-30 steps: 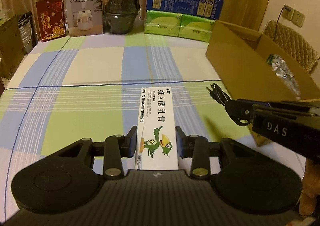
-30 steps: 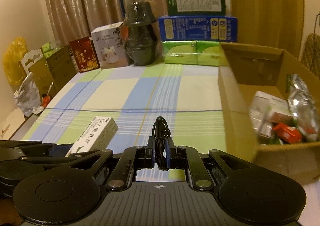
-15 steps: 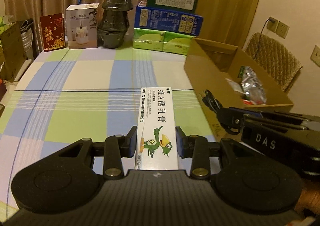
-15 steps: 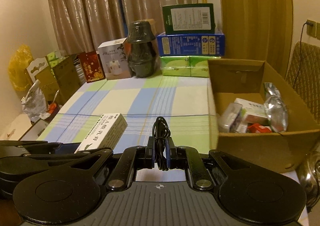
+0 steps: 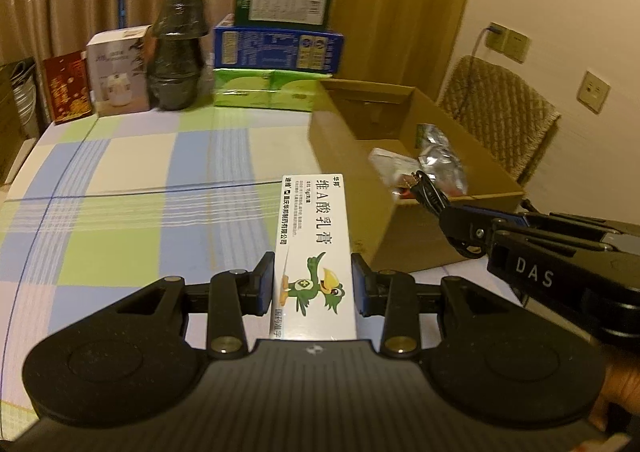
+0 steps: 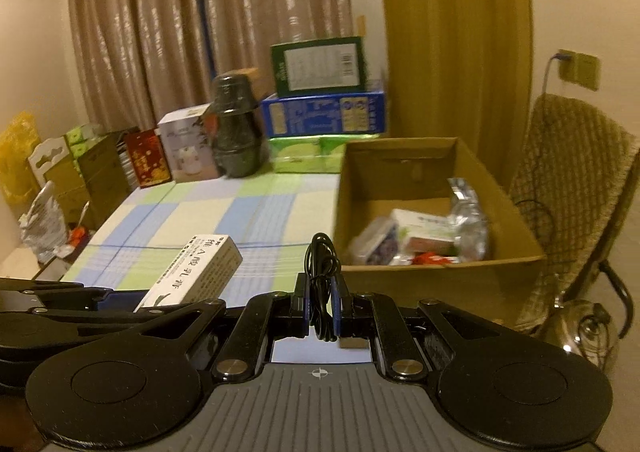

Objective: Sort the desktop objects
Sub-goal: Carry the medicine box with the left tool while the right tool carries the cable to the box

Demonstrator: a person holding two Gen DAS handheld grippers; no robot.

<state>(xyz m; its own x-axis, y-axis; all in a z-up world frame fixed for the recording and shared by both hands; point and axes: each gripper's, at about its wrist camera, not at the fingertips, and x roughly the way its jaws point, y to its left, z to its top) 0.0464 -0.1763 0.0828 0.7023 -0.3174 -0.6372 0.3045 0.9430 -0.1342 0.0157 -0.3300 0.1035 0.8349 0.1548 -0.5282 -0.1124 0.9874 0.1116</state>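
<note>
My left gripper [image 5: 314, 284] is shut on a white ointment box [image 5: 314, 244] with a green bird print, held in the air above the table. The box also shows in the right wrist view [image 6: 192, 272]. My right gripper [image 6: 320, 302] is shut on a coiled black cable [image 6: 320, 256], raised near the front left corner of the open cardboard box [image 6: 440, 272]. In the left wrist view the right gripper [image 5: 464, 224] and the cable [image 5: 428, 192] sit by the cardboard box's [image 5: 360, 188] near wall. The cardboard box holds several packets.
A checked tablecloth [image 5: 120, 180] covers the table. At the back stand a red card [image 5: 66, 86], a white carton [image 5: 118, 70], a dark jar [image 5: 178, 52] and stacked green and blue boxes [image 5: 278, 48]. A woven chair [image 6: 572, 188] and a kettle [image 6: 580, 328] are on the right.
Both grippers have risen and moved right toward the cardboard box, each keeping its object. The box's inside now shows more fully in both views.
</note>
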